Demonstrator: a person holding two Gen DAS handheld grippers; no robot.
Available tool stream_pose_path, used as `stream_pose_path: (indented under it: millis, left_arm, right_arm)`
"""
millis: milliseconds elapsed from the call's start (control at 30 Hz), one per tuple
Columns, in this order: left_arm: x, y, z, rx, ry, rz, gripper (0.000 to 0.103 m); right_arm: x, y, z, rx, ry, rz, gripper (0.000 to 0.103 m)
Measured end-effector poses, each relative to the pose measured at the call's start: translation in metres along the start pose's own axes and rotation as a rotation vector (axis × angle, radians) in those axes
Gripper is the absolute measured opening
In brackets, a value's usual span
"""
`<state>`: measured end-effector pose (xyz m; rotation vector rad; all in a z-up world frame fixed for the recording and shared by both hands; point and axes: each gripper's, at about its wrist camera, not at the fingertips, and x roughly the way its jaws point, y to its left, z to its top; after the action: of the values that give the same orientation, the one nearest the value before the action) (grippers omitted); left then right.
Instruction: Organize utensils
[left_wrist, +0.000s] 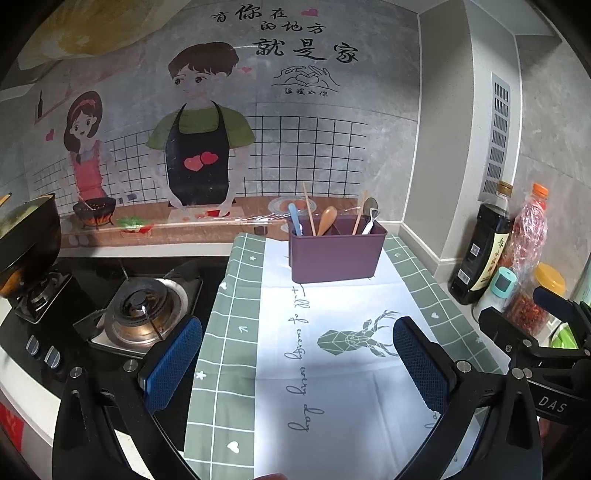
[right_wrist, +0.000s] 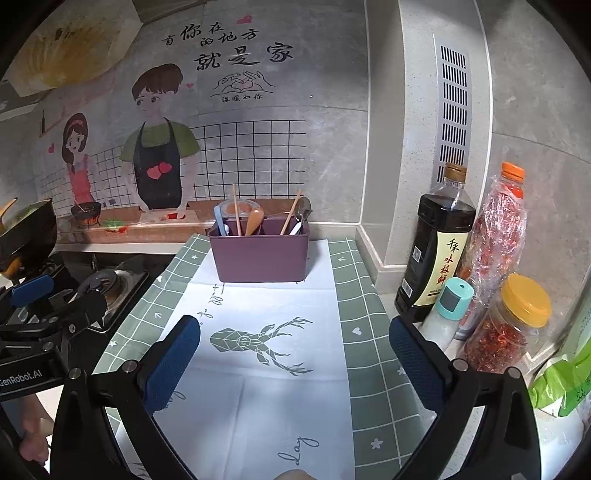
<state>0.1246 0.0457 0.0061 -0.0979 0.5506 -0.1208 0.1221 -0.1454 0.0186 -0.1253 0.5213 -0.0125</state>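
A purple utensil holder (left_wrist: 334, 254) (right_wrist: 258, 253) stands at the far end of the green-and-white cloth (left_wrist: 236, 332) (right_wrist: 369, 332). Inside it stand a blue-handled utensil (left_wrist: 295, 219) (right_wrist: 219, 219), chopsticks (left_wrist: 308, 210) (right_wrist: 235, 210), a wooden spoon (left_wrist: 327, 218) (right_wrist: 255, 219) and metal utensils (left_wrist: 370, 218) (right_wrist: 303, 218). My left gripper (left_wrist: 297, 339) is open above the cloth, well short of the holder, with nothing between its fingers. My right gripper (right_wrist: 293, 339) is also open and empty over the deer print. Each gripper shows at the edge of the other's view.
A gas stove (left_wrist: 144, 314) (right_wrist: 110, 284) lies left of the cloth, with a black wok (left_wrist: 26, 236) (right_wrist: 26, 232) at far left. A soy sauce bottle (right_wrist: 436, 251), chili bottle (right_wrist: 495, 243), yellow-lidded jar (right_wrist: 513, 325) and small white shaker (right_wrist: 447, 314) crowd the right wall. A green bag (right_wrist: 561, 380) lies nearby.
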Motion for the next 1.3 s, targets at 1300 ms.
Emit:
stream_pose_path:
  millis: [1300]
  left_arm:
    - [-0.0073, -0.0042, -0.0017, 0.012, -0.008, -0.007, 0.103]
  right_arm:
    - [-0.0090, -0.0032, -0.0011, 0.022, -0.011, 0.020, 0.102]
